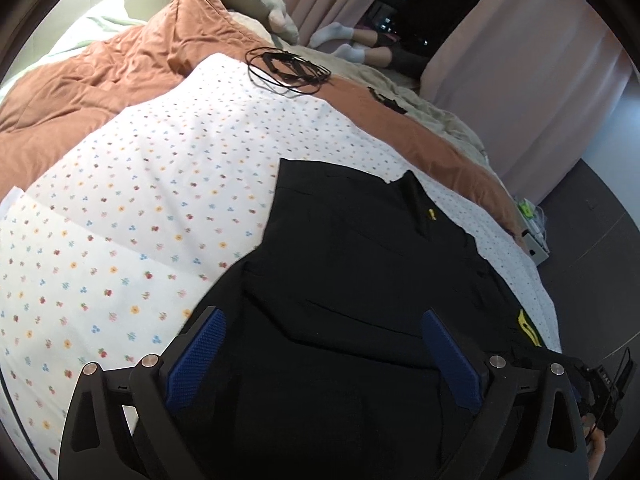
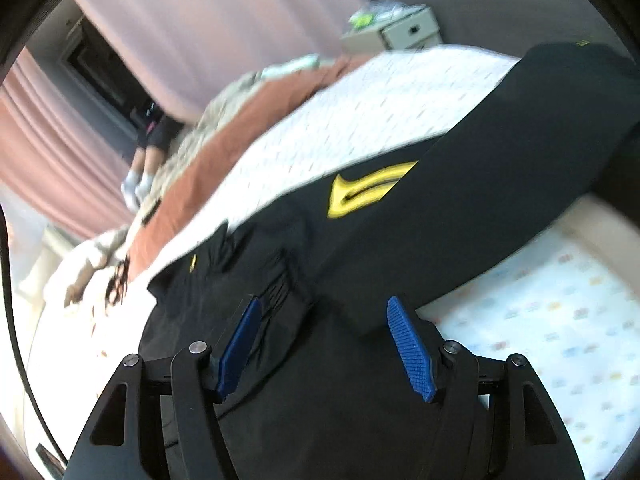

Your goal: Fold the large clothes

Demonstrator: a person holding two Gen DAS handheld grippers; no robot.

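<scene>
Garment, black, large, with yellow markings (image 1: 352,280): lies on the floral sheet (image 1: 140,208) near the bed's close edge, part-folded by the look of it, one long panel with a yellow chevron (image 2: 368,190) laid slantwise over the rest. Left gripper (image 1: 320,356): I see its blue pads spread wide above the cloth, nothing between them. Right gripper (image 2: 326,344): fingers apart, hanging over the bunched folds where the slanted panel ends; no cloth pinched that I can make out, though this view is blurred. Hazards, as I judge them: the overlaid panel sits askew, so pressing on from here would likely lock in a crooked fold; the gathered pleats near the right pads could be caught as a double layer and drag the lower layer out of place; black on black hides the edges, so I may grab the wrong hem. Cable coil (image 1: 286,68): well apart up the bed on the orange quilt (image 1: 100,76), no snag risk at present.
</scene>
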